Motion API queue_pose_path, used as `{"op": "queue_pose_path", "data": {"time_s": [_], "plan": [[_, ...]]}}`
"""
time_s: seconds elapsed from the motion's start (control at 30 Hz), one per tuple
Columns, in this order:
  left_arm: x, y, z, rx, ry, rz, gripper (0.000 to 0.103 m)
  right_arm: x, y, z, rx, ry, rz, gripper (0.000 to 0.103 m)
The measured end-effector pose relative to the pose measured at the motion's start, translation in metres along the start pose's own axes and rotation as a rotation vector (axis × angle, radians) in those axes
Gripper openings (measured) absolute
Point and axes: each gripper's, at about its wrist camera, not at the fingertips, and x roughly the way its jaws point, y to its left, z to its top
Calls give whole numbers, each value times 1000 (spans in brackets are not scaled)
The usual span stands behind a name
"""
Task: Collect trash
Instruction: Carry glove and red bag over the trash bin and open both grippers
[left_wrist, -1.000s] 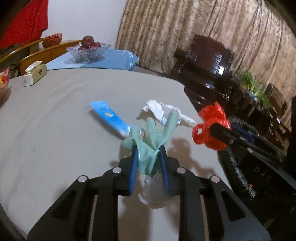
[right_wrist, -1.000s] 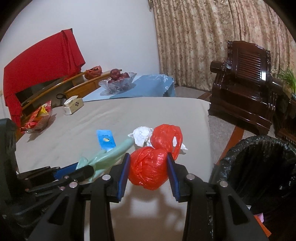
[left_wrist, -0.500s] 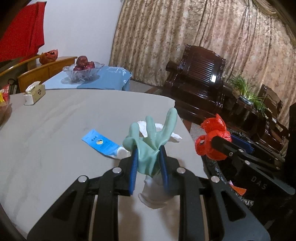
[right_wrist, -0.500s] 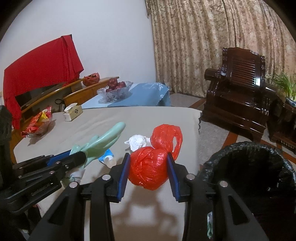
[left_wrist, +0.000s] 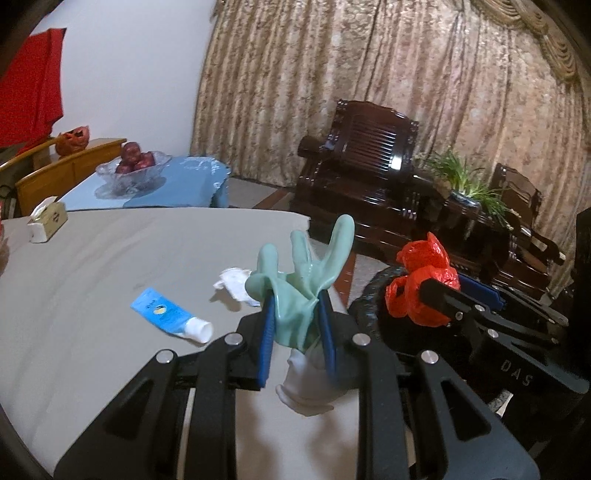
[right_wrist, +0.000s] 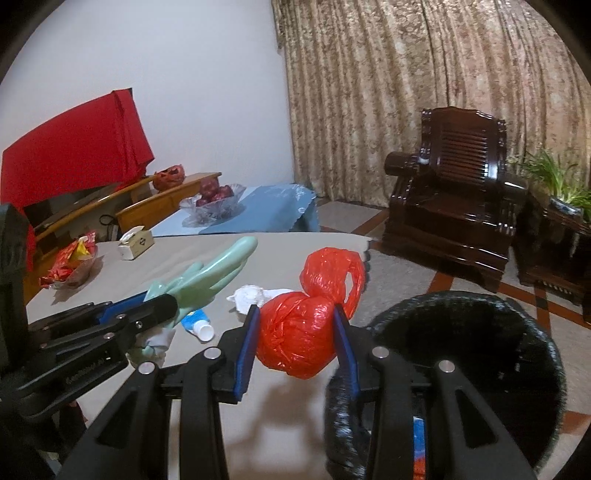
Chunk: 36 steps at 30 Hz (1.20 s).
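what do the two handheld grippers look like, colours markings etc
Both are matte black plastic frames with open triangular cut-outs and round silver screw heads. The left gripper and the right gripper each carry two flat blue pads on the insides of the fingers. White letters reading DAS mark the right gripper's side in the left wrist view. No cables, hands or sleeves show.

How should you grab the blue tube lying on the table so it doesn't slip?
Probably best around the blue tube at its middle, coming down from above. It lies flat on the gray table, white cap toward the camera, with bare table along both long sides, so one finger fits on each side. The cap end is round and may slip; the far end is thin.
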Motion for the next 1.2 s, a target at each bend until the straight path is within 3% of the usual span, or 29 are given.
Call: {"op": "queue_pose_path", "data": {"time_s": [0.73, 1.2], "plan": [[49, -110, 1, 118, 23, -182, 22, -65, -107, -22, 104, -29, -231, 39], [91, -157, -16, 173, 76, -220, 22, -70, -153, -44, 147, 7, -296, 39]]}}
